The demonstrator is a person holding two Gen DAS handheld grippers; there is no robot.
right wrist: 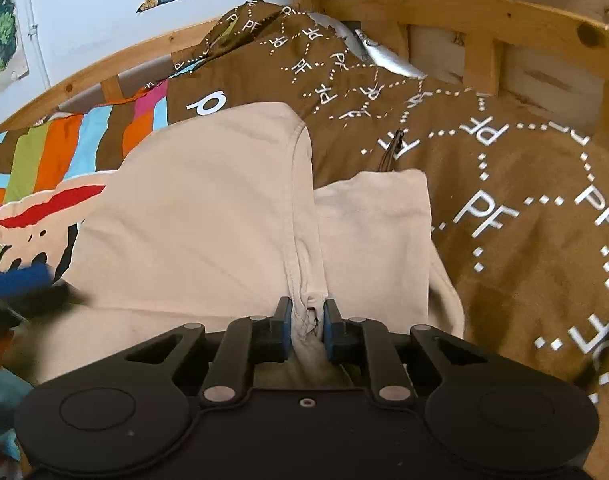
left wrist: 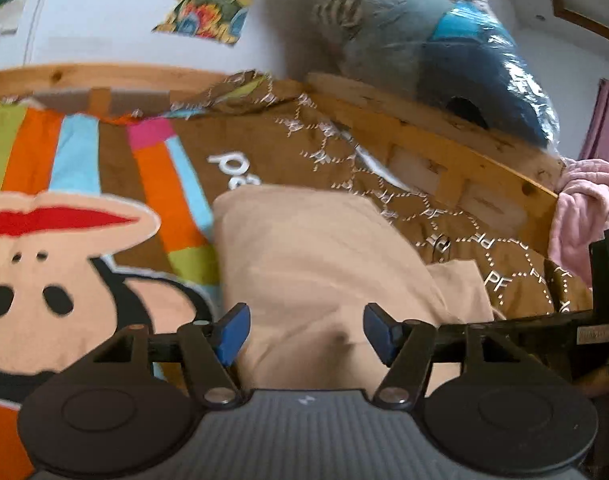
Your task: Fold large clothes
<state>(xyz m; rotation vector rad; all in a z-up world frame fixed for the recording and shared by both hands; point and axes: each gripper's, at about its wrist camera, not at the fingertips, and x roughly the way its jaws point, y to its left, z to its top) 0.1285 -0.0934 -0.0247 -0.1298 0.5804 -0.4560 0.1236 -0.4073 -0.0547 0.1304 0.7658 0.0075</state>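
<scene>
A beige garment (left wrist: 316,248) (right wrist: 208,200) lies bunched on the bed, with a seamed fold running down its middle. My right gripper (right wrist: 307,312) is shut on a gathered ridge of that fold, and cloth is pinched between its blue pads. My left gripper (left wrist: 306,320) hovers over the near part of the same garment. Its jaws are wide apart and the fingers (left wrist: 234,328) hold nothing. One blue left pad (right wrist: 20,276) shows, blurred, at the left edge of the right wrist view.
A brown cover printed with white "PF" letters (right wrist: 504,208) lies under and right of the garment. A striped cover with a cartoon face (left wrist: 64,260) spreads left. A wooden bed rail (left wrist: 444,140) runs behind. A pink blanket (left wrist: 584,208) and a plastic-wrapped bundle (left wrist: 444,52) sit on it.
</scene>
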